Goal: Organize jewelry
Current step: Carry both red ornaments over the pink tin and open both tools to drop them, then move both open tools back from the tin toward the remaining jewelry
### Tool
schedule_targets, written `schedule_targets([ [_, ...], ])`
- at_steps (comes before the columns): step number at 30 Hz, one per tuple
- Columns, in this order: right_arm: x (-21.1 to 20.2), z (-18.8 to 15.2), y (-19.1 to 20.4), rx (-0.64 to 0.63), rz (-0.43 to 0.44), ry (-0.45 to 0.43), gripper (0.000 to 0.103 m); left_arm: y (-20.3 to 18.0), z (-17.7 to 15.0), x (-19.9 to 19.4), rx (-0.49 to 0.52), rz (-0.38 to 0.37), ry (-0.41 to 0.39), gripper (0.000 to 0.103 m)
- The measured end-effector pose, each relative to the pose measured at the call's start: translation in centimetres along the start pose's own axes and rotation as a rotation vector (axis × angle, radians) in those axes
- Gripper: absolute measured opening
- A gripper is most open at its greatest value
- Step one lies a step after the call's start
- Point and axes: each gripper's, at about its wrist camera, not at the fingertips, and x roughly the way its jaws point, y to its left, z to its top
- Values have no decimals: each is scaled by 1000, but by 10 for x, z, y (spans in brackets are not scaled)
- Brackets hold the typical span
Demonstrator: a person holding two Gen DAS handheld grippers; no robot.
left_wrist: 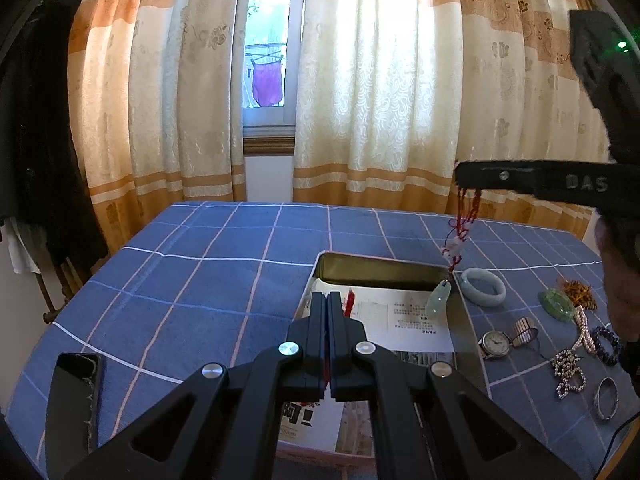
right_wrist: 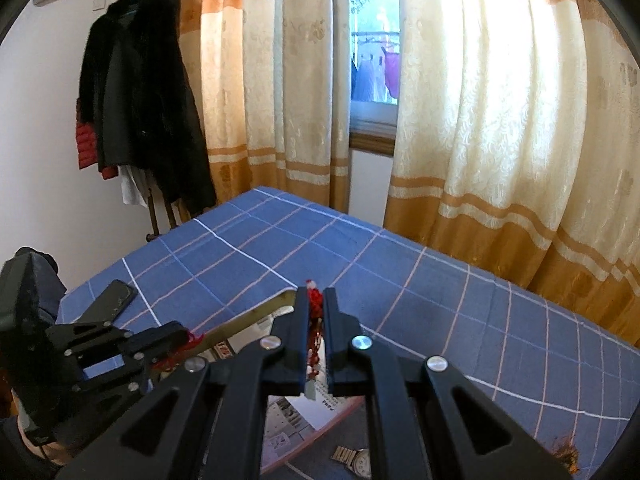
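My right gripper [left_wrist: 460, 174] is shut on the red cord [left_wrist: 466, 210] of a jade pendant [left_wrist: 439, 298], which hangs over the right side of the open metal tin [left_wrist: 380, 270]. In the right wrist view the cord [right_wrist: 315, 312] sits between the shut fingers of that gripper [right_wrist: 316, 294]. My left gripper [left_wrist: 331, 298] is shut on another red cord [left_wrist: 350, 300] over the tin; it shows in the right wrist view [right_wrist: 182, 334] too. Loose jewelry lies right of the tin: a jade bangle [left_wrist: 482, 286], a watch [left_wrist: 496, 343], a green disc [left_wrist: 557, 305], bead bracelets [left_wrist: 570, 372].
The tin holds printed paper [left_wrist: 408, 320]. A black phone [left_wrist: 74, 396] lies at the bed's left front. The blue checked sheet [left_wrist: 200, 280] covers the bed. Curtains [left_wrist: 380, 100] and a window stand behind. Dark coats [right_wrist: 140, 100] hang at the left.
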Motion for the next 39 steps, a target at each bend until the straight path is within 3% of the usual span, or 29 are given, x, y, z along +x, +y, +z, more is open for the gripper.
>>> schedule_targets([
  [17, 66, -42, -25, 51, -21, 203, 10, 1, -18, 19, 2, 49, 96, 1],
  [19, 70, -45, -28, 54, -2, 220, 24, 3, -19, 19, -12, 43, 100, 1],
  [21, 67, -47, -29, 63, 11, 212, 62, 4, -19, 17, -20, 40, 94, 2],
  [25, 53, -44, -33, 78, 1, 174, 63, 1, -19, 12, -1, 59, 86, 4],
  [26, 49, -42, -34, 81, -6, 163, 63, 0, -19, 10, -1, 48, 80, 9],
  [28, 43, -38, -35, 84, -13, 144, 65, -1, -18, 8, -5, 21, 72, 49],
  [29, 38, -38, -36, 87, -13, 131, 69, -1, -18, 5, -10, 16, 67, 94],
  [30, 34, -38, -37, 90, -14, 121, 73, -1, -17, 2, -17, 29, 46, 102],
  [39, -15, -47, -34, 73, -7, 38, 75, 12, -8, -36, -49, 145, -89, 102],
])
